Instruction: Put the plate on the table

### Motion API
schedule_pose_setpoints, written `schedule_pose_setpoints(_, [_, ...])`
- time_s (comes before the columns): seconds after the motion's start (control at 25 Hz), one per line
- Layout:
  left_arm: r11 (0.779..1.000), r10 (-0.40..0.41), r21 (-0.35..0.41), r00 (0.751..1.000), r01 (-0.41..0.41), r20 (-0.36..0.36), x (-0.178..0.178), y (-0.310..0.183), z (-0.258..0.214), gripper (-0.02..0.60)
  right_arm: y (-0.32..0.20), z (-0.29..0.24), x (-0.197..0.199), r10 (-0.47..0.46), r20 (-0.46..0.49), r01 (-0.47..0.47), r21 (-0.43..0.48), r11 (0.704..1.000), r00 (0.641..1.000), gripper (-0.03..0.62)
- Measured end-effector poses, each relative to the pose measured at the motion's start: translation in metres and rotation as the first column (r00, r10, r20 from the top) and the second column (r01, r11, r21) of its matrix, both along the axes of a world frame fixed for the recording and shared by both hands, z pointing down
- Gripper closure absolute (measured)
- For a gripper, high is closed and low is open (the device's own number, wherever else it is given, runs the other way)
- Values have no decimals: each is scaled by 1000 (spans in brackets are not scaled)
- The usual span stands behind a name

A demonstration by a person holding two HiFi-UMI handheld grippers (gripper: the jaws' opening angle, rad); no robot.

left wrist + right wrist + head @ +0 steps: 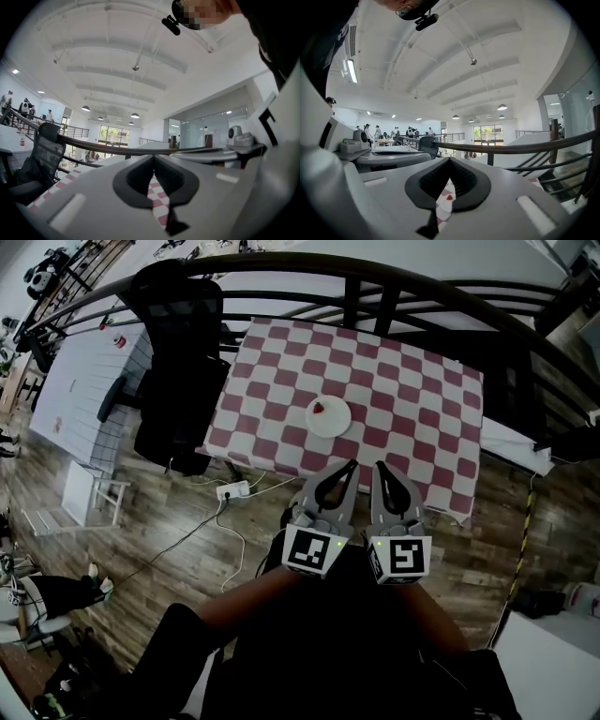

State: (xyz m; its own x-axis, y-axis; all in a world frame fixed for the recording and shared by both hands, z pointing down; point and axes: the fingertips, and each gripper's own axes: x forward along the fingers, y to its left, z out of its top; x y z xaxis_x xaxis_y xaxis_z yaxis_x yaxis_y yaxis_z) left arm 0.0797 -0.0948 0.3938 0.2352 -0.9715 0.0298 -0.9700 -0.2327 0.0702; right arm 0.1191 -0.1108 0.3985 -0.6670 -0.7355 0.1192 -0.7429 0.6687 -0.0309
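Note:
A white plate (328,416) carrying a small red strawberry rests near the middle of the table's red-and-white checked cloth (394,399). Both grippers hover side by side over the wooden floor, short of the table's near edge and close to the person's body. My left gripper (349,465) is shut and empty, and so is my right gripper (380,467). Between the closed jaws of the left gripper (153,161) only a strip of checked cloth (158,206) shows. The right gripper (450,161) view shows the plate (444,202) and strawberry through the slit between its jaws.
A black office chair (173,362) stands at the table's left side. A dark curved railing (375,282) runs behind the table. A white power strip (232,490) with cables lies on the floor by the table's near left corner. A white stool (94,495) stands further left.

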Motion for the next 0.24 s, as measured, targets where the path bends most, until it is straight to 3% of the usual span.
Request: schedule_pose_setpoints(0.24, [1000, 18, -24, 1000, -18, 7, 15, 12, 10, 572, 12, 11, 17, 15, -12, -16, -47, 999, 1000, 596])
